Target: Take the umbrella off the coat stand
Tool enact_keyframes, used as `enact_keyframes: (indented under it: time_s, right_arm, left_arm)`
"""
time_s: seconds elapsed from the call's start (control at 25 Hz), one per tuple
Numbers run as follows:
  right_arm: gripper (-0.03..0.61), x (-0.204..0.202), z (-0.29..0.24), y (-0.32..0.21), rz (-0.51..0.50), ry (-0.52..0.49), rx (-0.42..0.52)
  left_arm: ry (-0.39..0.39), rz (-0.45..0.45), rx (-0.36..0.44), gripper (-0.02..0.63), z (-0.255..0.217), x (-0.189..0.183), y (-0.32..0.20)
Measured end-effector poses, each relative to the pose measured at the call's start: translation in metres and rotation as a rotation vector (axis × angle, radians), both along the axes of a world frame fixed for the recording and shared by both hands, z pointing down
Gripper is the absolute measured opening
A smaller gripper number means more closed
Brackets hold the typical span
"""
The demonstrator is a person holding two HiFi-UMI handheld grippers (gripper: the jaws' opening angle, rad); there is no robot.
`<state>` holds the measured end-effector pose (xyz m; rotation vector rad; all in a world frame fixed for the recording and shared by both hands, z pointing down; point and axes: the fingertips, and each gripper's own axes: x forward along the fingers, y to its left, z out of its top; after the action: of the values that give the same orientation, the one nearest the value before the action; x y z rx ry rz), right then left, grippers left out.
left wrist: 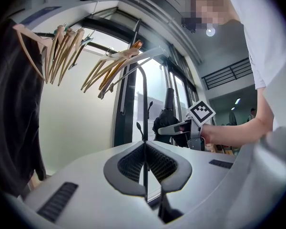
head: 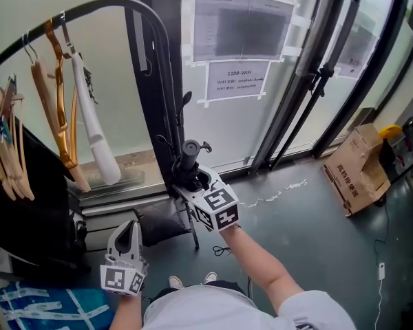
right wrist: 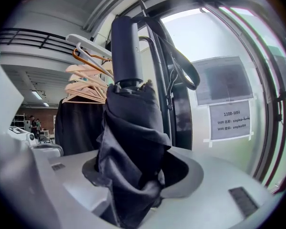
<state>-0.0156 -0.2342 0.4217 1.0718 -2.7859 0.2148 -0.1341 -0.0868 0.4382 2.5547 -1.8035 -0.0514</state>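
Umbrella (right wrist: 126, 128) upright, tight between right gripper (right wrist: 139, 174) jaws.

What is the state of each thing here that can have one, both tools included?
Right tool: shut on the umbrella.
Left tool: shut, empty.
Umbrella: folded, upright, held.
Wooden hangers: hanging on the rail.

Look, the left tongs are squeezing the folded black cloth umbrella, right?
Not quite. It is the right tongs that are squeezing the folded black cloth umbrella, and the right gripper view shows it. The left tongs are shut with nothing in them.
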Motion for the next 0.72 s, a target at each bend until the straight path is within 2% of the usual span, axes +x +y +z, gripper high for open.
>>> enact_keyframes:
  time_s: [0.4,0.72]
  right_arm:
    - [0.253,0.035,-0.019,0.027,0.004,-0.045,0.025]
    - [0.253,0.071,-0.046,0.046,0.055,-0.093,0.081]
  left_arm:
    - [-0.011,-0.015,0.016,0.028,-0.006,-0.008,0.003]
    - [-0.018,-0.051,0.024,0.028,-0.010,-0.027,0.006]
